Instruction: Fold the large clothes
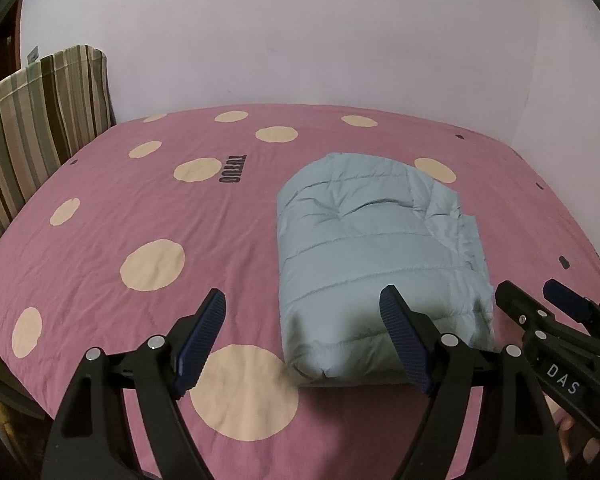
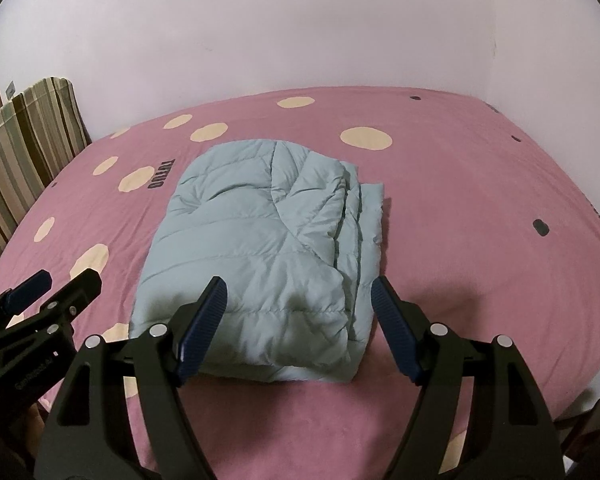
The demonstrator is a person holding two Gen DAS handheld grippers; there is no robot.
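Both my tools, left tool and right tool, hover spread, empty; just ahead, the folded puffer jacket may spring apart if nudged.

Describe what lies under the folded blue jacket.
The jacket rests on a pink bedsheet with cream dots. Any dots or sheet directly beneath it are covered.

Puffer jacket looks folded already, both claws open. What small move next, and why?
Probably a small tidy: bring the right claw forward and nudge the loose layered edge into line. The light blue puffer jacket lies as a compact bundle on the pink dotted bedsheet, but layers stick out on its right side. Neither claw holds anything.
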